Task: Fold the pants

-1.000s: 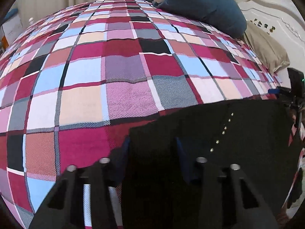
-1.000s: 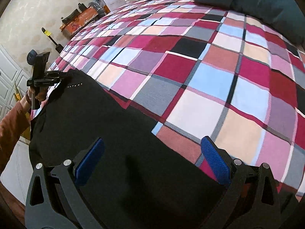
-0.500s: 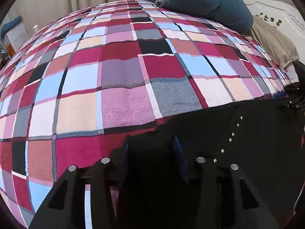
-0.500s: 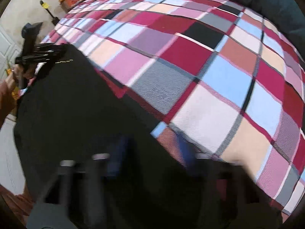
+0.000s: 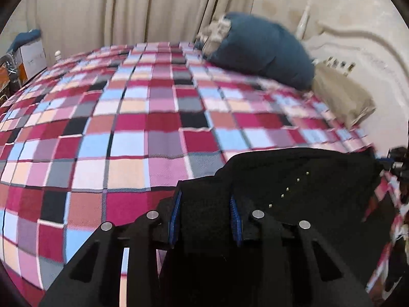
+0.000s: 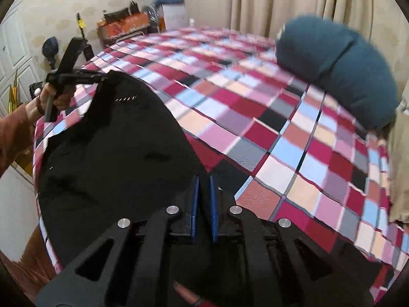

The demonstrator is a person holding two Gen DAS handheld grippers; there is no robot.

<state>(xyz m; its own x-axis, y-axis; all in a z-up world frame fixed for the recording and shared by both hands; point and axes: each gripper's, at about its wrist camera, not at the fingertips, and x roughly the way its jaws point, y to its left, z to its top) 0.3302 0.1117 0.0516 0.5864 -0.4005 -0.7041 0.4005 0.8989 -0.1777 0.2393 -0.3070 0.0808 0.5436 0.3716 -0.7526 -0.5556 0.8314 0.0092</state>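
Note:
Black pants [image 5: 294, 179] with a row of small metal studs lie across the near edge of a plaid bed. My left gripper [image 5: 205, 204] is shut on one corner of the pants, thick cloth between its blue pads. It also shows in the right wrist view [image 6: 102, 78], holding that corner lifted at the bed's left edge. My right gripper [image 6: 203, 192] is shut on the other edge of the pants [image 6: 115, 153], its blue pads nearly together. It shows faintly at the far right of the left wrist view [image 5: 395, 158].
The plaid bedspread [image 5: 153, 128] covers the whole bed. A dark blue pillow [image 5: 265, 48] and a beige pillow [image 5: 342, 97] lie at the headboard. Curtains hang behind. Boxes and clutter [image 6: 122, 25] stand past the bed's far side, with a white door [image 6: 12, 51] at left.
My right gripper was open a second ago and has shut on the pants' edge. Both grippers have lifted and tilted up, raising the pants' edge off the bed.

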